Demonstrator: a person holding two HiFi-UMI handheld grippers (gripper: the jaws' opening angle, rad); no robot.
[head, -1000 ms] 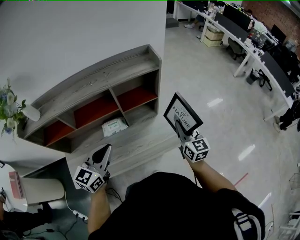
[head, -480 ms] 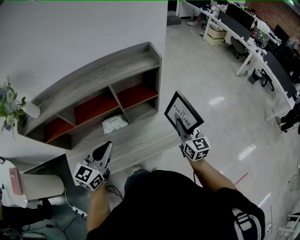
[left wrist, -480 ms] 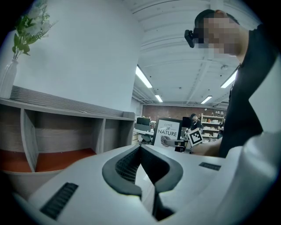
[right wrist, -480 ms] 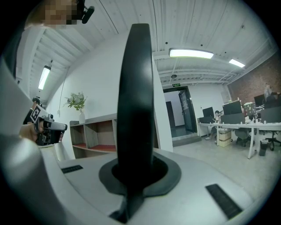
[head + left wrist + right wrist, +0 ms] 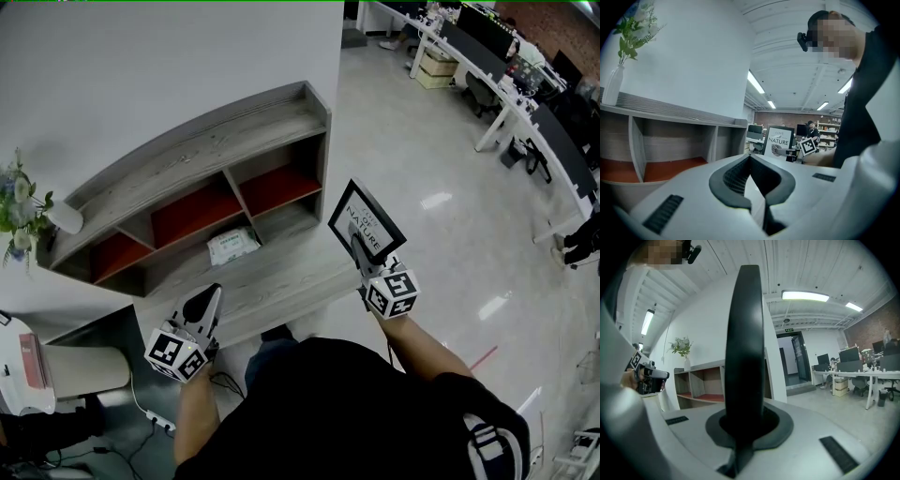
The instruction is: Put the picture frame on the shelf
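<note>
In the head view my right hand-held gripper (image 5: 359,247) is closed on the lower edge of the picture frame (image 5: 367,219). The frame stands up out of the jaws, tilted, in the air over the floor (image 5: 441,159) just off the right end of the shelf (image 5: 197,159), and touches nothing else. From here I can see its black border and white face, but not how the jaws sit on it.

My right gripper view shows that. The frame is edge-on, a dark blade (image 5: 745,348) rising from between the two pads, which press on it. No print can be seen from there. My left gripper view shows the front (image 5: 778,142) with the word NATURE on it.

My left hand-held gripper (image 5: 208,298) hangs in front of the shelf's lower board. Its own view shows the tips together with nothing between them.

Only the head view shows the white packet (image 5: 232,246) in a lower compartment. A vase of flowers (image 5: 37,214) stands at the shelf's left end.
</note>
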